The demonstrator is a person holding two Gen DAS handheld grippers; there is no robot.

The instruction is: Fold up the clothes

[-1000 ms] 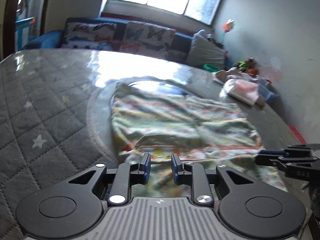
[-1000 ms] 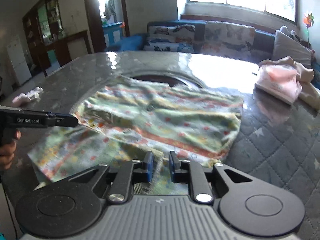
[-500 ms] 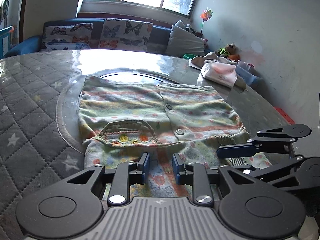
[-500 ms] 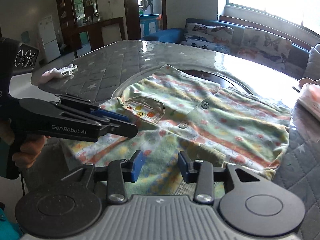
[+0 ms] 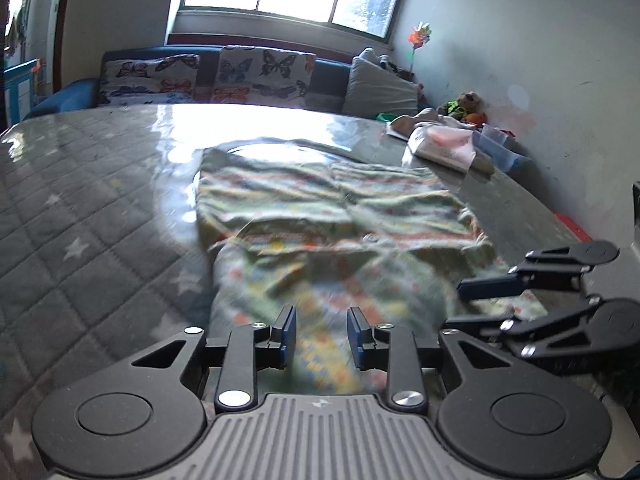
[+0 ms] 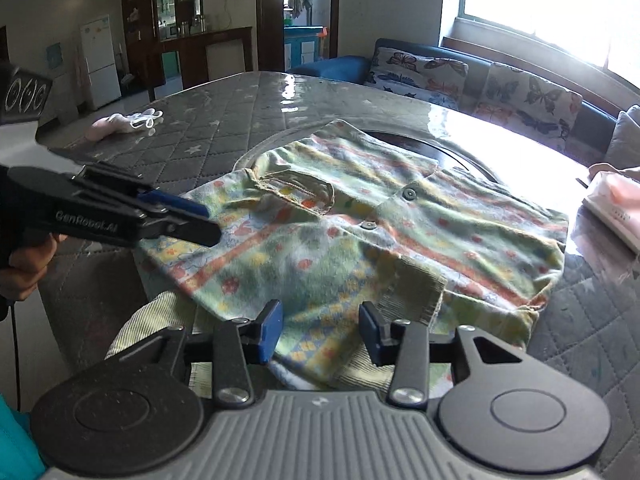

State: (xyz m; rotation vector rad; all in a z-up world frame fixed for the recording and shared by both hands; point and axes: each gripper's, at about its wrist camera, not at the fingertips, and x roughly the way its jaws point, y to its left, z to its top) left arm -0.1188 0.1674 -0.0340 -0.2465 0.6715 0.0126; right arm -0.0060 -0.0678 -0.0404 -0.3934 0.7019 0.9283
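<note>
Right, left wrist view first.
Left claw [image 5: 322,334]: fingers parted, blue pads apart, nothing between them, poised over the near end of the garment.
Garment [image 5: 336,220]: a green patterned child's shirt with orange stripes, spread on the grey quilted tabletop [image 5: 92,216], its near end blurred.
Right claw [image 5: 476,304]: coming in from the right edge, side-on over the shirt's right part; this view does not settle its opening.
Far right: a folded pink-and-white pile [image 5: 444,146] well apart from the shirt.
Background: butterfly-print cushions [image 5: 208,78] under a bright window.

Now the right wrist view.
Right claw [image 6: 320,330]: wide open, empty, low over the shirt's [image 6: 360,236] ribbed near edge.
Shirt: front up, pocket [image 6: 296,192] and two buttons showing, lying partly over a dark round inset.
Left claw [image 6: 200,224]: reaching from the left, its tip over the shirt's left edge, held by a hand [image 6: 26,264].
Far left: a small pale cloth [image 6: 124,124] alone on the tabletop.
</note>
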